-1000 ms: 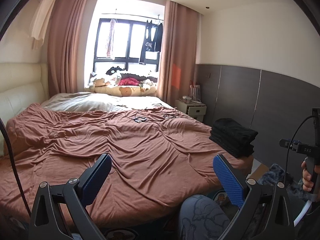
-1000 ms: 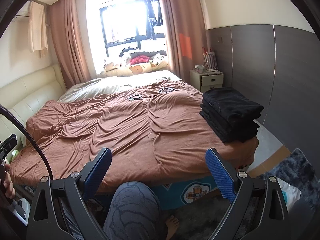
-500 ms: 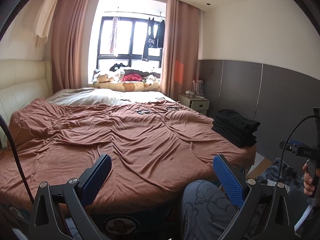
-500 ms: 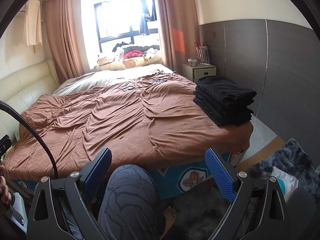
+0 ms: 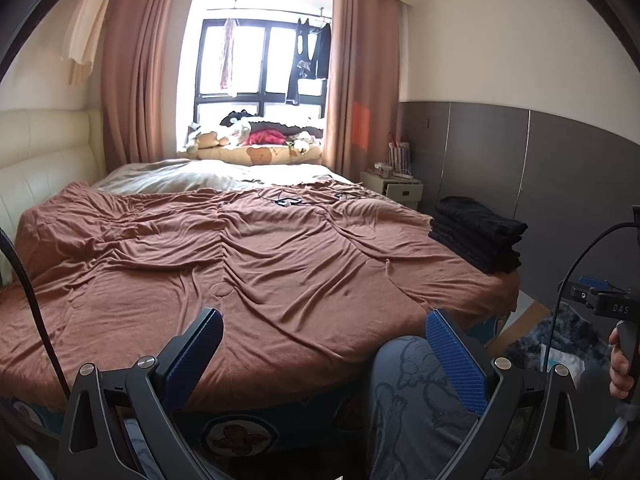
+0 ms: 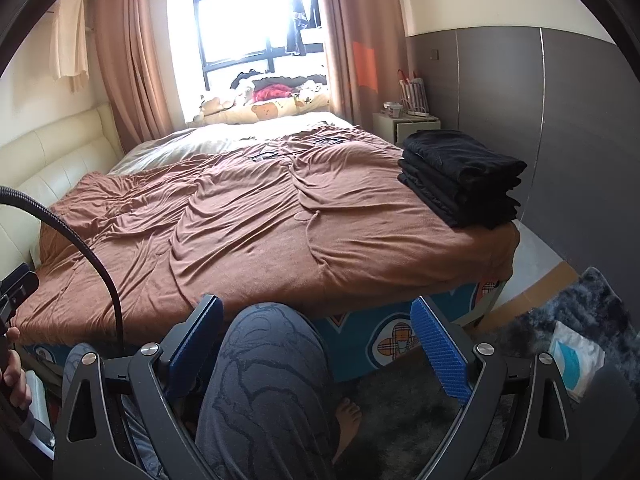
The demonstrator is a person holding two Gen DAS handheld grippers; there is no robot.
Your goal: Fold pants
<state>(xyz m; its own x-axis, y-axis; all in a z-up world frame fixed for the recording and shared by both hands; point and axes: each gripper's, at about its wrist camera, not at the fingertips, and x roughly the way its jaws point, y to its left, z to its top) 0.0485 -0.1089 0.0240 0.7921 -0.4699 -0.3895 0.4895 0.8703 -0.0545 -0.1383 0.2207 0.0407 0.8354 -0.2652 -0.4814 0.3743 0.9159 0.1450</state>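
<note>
A stack of folded black pants (image 5: 476, 232) (image 6: 460, 178) lies at the right front corner of the bed. The bed's brown cover (image 5: 260, 264) (image 6: 248, 224) is wrinkled and carries no loose pants that I can see. My left gripper (image 5: 324, 322) hangs open off the bed's foot edge, its blue pads wide apart, nothing between them. My right gripper (image 6: 316, 314) is open too, held lower, above the person's knee (image 6: 268, 360) in grey patterned trousers. Both grippers are well short of the stack.
A cream headboard (image 5: 36, 164) runs along the left. A bedside cabinet (image 6: 404, 126) stands beyond the stack by the grey wall. Small dark items and cables (image 5: 288, 201) lie far up the cover. A dark rug (image 6: 568, 308) and a white packet (image 6: 576, 362) are on the floor at right.
Both grippers have drawn back and dropped away from the bed, so the foot edge and the person's knee now show more. Both stay open and the stack has not moved.
</note>
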